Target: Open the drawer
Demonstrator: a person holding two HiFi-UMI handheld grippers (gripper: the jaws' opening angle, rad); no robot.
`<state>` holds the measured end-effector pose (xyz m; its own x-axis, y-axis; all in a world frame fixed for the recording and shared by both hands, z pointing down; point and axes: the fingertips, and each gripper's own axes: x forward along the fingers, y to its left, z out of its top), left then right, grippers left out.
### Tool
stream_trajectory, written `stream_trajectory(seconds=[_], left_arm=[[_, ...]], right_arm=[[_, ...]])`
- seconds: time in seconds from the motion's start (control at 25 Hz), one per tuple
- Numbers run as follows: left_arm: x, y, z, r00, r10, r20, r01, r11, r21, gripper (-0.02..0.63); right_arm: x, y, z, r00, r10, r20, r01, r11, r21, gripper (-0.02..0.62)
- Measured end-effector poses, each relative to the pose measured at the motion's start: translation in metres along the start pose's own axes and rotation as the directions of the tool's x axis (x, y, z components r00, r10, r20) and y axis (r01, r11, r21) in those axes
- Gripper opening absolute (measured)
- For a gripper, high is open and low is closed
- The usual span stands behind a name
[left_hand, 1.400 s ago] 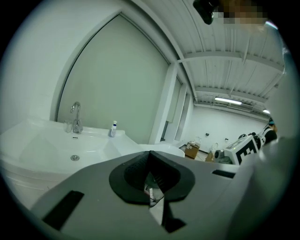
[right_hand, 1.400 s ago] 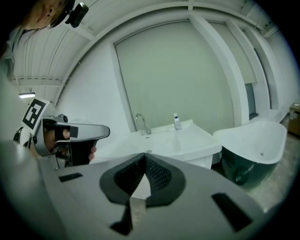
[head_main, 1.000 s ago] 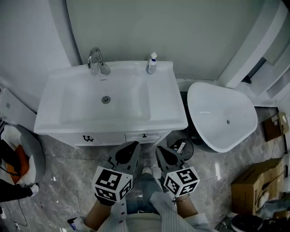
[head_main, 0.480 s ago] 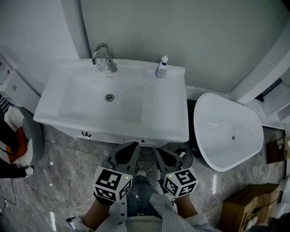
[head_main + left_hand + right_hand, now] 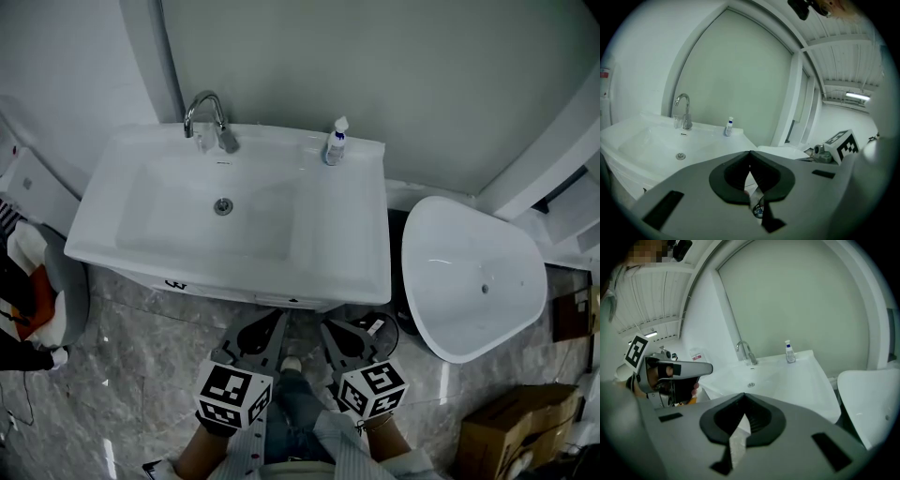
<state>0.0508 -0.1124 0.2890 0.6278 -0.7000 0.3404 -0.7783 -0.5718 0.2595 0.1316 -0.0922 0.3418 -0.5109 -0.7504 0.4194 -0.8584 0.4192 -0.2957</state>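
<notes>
A white vanity (image 5: 337,272) with a sink basin, a chrome faucet (image 5: 208,116) and a small soap bottle (image 5: 335,142) stands against the wall. Its drawer front (image 5: 281,300) shows only as a thin strip under the overhanging counter, with a dark handle (image 5: 173,283) further left. My left gripper (image 5: 277,317) and right gripper (image 5: 328,326) hang side by side just in front of the vanity, over the floor, touching nothing. Both are shut and hold nothing. In the left gripper view the left gripper (image 5: 750,153) points over the sink (image 5: 670,145). In the right gripper view the right gripper (image 5: 743,397) faces the same sink (image 5: 778,380).
A white oval tub (image 5: 473,281) stands right of the vanity, with a dark round object (image 5: 377,328) on the floor between them. A cardboard box (image 5: 506,431) lies at the lower right. At the left edge is a grey seat with orange cloth (image 5: 33,300). The floor is grey marble.
The head view has moved forward over the sink, so the drawer fronts seen a second ago are now nearly hidden under the counter. Both grippers stay shut, side by side.
</notes>
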Motion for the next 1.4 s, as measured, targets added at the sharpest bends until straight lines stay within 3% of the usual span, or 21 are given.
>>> stream_trajectory(seconds=[0.4,1.0,1.4], left_arm=[[0.005,0.015,-0.027,0.999,-0.001,-0.046,0.000,1.000,-0.018,0.015],[0.043,0.044,-0.123,0.997,-0.052,-0.064,0.050,0.998,-0.035,0.015],[0.082,0.066,-0.196,0.993,-0.075,-0.087,0.069,0.996,-0.063,0.017]], right_arm=[[0.013,-0.006,-0.015,0.999,-0.012,-0.032,0.013,1.000,0.025,0.009],[0.066,-0.030,-0.088,0.998,0.000,-0.069,0.002,1.000,0.024,0.011],[0.110,-0.055,-0.141,0.999,0.008,-0.047,-0.007,1.000,0.025,0.012]])
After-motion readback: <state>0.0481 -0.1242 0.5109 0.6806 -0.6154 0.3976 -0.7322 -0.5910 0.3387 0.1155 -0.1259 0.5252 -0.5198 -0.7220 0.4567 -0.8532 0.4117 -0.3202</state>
